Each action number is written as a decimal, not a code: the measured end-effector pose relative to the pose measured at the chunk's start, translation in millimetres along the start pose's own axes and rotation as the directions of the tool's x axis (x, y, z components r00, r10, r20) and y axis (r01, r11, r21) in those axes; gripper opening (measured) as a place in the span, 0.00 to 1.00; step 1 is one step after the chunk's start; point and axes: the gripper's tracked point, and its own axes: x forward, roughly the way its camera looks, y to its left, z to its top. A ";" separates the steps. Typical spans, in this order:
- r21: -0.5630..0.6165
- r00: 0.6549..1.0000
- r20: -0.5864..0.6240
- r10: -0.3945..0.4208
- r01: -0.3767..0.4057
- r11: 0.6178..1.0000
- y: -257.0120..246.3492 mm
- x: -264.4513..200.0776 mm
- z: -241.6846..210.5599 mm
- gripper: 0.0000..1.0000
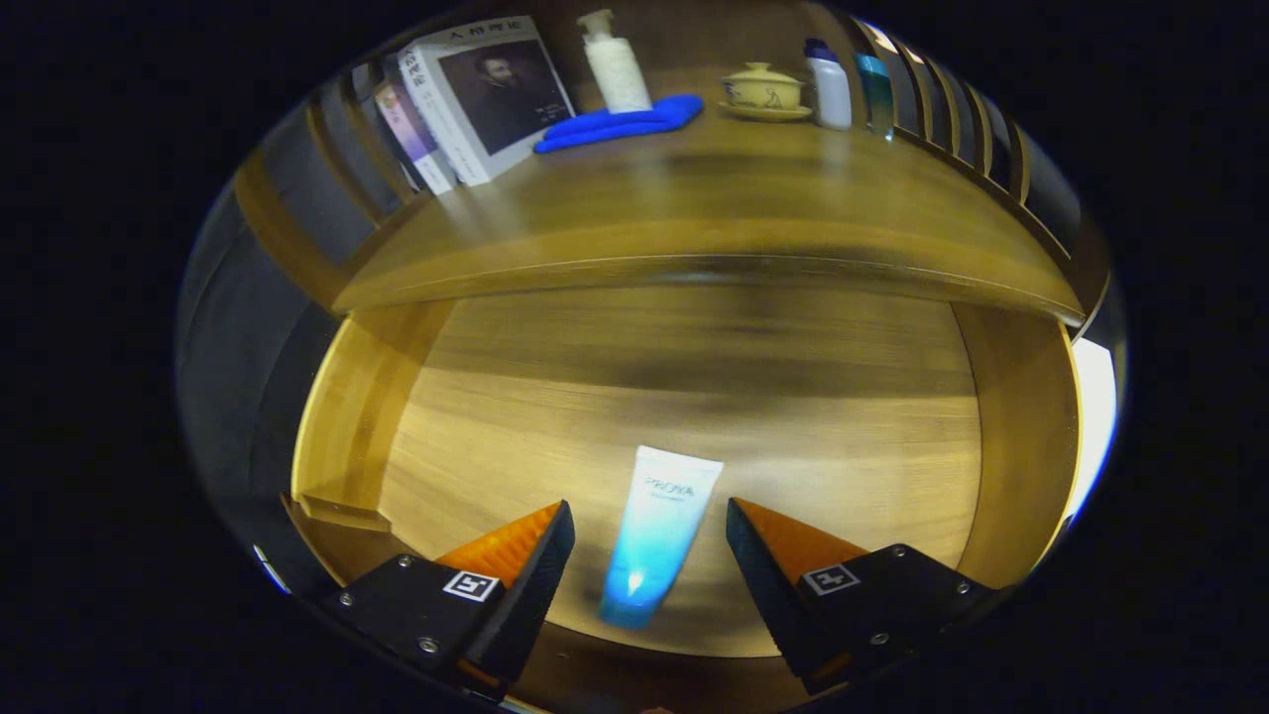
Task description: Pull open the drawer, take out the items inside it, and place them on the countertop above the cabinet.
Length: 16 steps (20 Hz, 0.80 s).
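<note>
1. The gripper (649,540) is hovering over the open drawer (357,416), fingers apart.
2. A tube (656,531) is lying on the drawer floor, between the fingers, untouched.
3. Books (476,99) are standing upper left on the surface (714,213).

The drawer (684,397) is pulled open below the gripper's (649,540) fingers; it is a pale wooden box with a bare grained floor and low side walls. 1 item lies flat on that floor: a white-to-blue squeeze tube (657,533), its white crimped end pointing ahead and its blue cap end nearest the tool. It sits in the gap between the 2 spread fingers, touching neither. The wooden countertop (714,223) stretches beyond the drawer.
</note>
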 end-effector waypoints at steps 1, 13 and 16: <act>0.003 1.000 -0.016 -0.002 0.002 1.000 -0.8 2.2 -1.9 0.95; -0.219 0.978 -0.129 -0.161 0.130 0.967 -17.9 16.9 -28.4 0.83; -0.279 0.985 -0.105 -0.136 0.102 0.955 -13.1 17.0 -24.2 0.53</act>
